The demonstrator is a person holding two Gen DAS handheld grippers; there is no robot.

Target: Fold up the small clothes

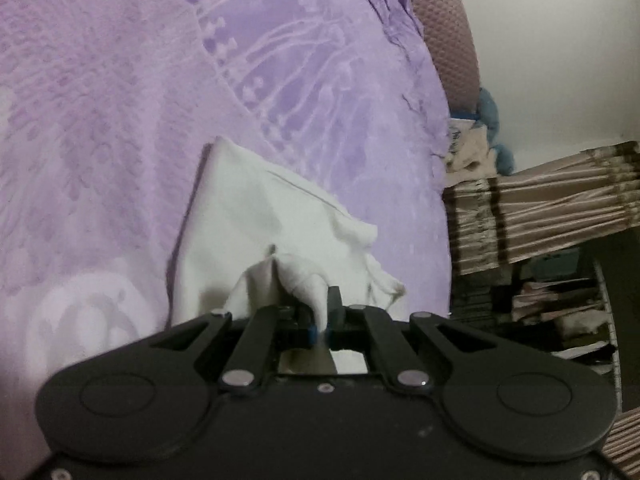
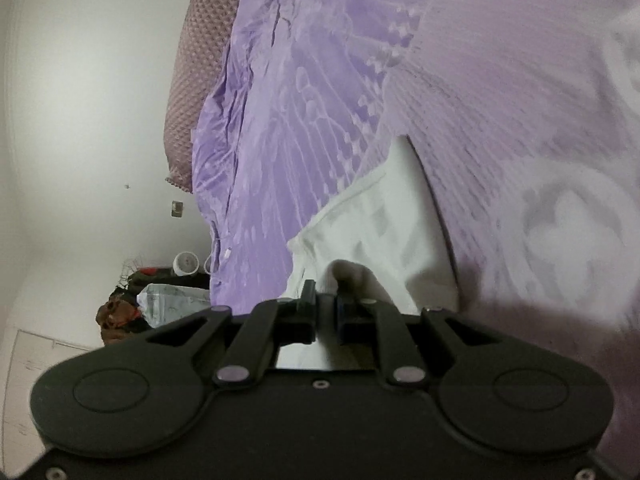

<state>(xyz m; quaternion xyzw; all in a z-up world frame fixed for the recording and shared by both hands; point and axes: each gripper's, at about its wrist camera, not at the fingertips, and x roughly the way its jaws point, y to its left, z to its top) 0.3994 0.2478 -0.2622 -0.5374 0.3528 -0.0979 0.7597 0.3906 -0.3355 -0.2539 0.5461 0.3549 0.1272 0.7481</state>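
Closest to the lens, the left hand-held gripper [image 1: 320, 312] has its jaws pinched tight on a bunched corner of the small white cotton garment [image 1: 256, 216], which drapes away from it onto the lilac patterned bedspread [image 1: 100, 100]. Left of the cloth the bedspread lies wide and bare; to the right it ends at the bed's edge, beside striped beige curtains [image 1: 560, 208]. The right hand-held gripper [image 2: 326, 300] is likewise clamped on a fold of the garment [image 2: 380, 232]. There, the bed's edge runs on the left, with open bedspread [image 2: 520, 100] to the right.
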